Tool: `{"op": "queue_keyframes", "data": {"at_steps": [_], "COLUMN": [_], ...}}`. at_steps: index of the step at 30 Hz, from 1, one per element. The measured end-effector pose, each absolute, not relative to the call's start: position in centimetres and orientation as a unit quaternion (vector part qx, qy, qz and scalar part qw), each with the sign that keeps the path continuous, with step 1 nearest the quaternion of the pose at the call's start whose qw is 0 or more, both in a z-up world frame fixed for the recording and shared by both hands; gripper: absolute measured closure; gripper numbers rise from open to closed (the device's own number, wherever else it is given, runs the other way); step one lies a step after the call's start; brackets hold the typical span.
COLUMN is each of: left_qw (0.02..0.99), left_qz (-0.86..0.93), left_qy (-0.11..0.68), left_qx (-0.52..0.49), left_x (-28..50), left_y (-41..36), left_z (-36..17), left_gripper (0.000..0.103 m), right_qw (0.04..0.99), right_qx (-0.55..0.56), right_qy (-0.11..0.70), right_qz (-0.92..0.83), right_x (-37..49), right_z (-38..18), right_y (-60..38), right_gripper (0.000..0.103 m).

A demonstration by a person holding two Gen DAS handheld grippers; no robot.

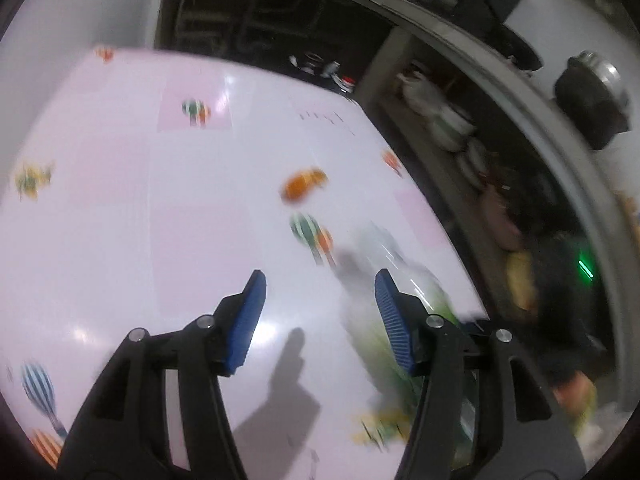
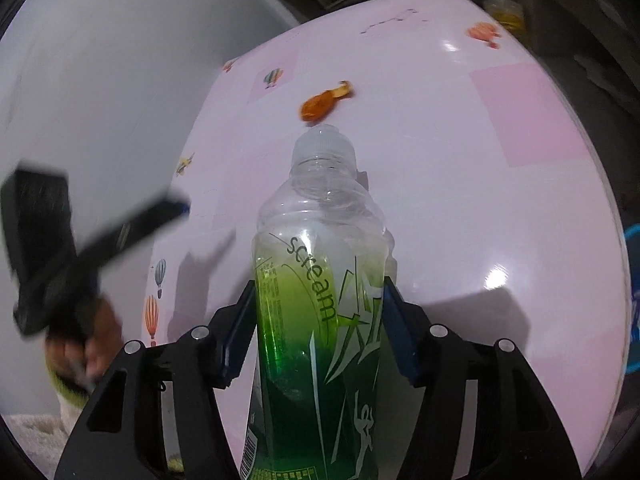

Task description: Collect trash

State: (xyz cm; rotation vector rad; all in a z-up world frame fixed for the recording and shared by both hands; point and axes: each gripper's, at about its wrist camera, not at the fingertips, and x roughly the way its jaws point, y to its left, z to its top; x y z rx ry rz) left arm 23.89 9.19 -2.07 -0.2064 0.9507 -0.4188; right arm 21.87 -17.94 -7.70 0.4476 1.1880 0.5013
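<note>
1. The right gripper (image 2: 318,320) clamps a clear plastic bottle (image 2: 320,280) between its blue ribbed pads, one pad pressed against each side of the green label.
2. The bottle's long axis runs straight out along the fingers, away from the right wrist camera; its pale screw cap points toward the far side of the table (image 2: 500,200).
3. The left gripper (image 1: 320,312) stands open with nothing between its blue pads; only bare tabletop shows in the gap.
4. In the left wrist view the bottle is a blurred clear-and-green shape just beside and partly behind the right-hand finger.
5. A piece of orange peel (image 2: 324,102) lies flat on the table beyond the bottle's cap, apart from it, and well ahead of both grippers.
6. The bottle is transparent and ribbed near the shoulder, its wrap shading from yellow-green to deep green, with the word "scream" printed on it.
7. The table is covered by a glossy pink cloth printed with hot-air balloons.
</note>
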Motion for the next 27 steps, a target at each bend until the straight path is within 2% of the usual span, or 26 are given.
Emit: {"op": "queue_keyframes", "data": {"at_steps": [5, 13, 22, 24, 27], "left_qw": [0.887, 0.884, 0.873, 0.873, 0.873], "left_qz": [-0.158, -0.124, -0.089, -0.089, -0.088], "left_qy": [0.434, 0.445, 0.47, 0.469, 0.469], "left_qx": [0.007, 0.078, 0.096, 0.098, 0.097], "left_x": [28.1, 32.9, 34.0, 34.0, 34.2], "left_y": [4.6, 0.2, -0.3, -0.3, -0.4], "left_z": [-2.5, -5.1, -7.4, -7.3, -7.3], "left_gripper": [0.05, 0.051, 0.067, 0.077, 0.084], "right_qw": [0.79, 0.795, 0.795, 0.795, 0.794], "right_qx": [0.202, 0.24, 0.245, 0.246, 0.246], "right_qy": [0.545, 0.531, 0.526, 0.526, 0.526], "right_qz": [0.196, 0.167, 0.176, 0.178, 0.177], "right_x": [19.2, 17.0, 17.1, 17.1, 17.0], "right_z": [-7.4, -7.8, -8.0, -8.0, -8.0], "right_y": [-21.5, -25.4, -25.5, -25.6, -25.5], "right_gripper": [0.045, 0.045, 0.045, 0.045, 0.045]}}
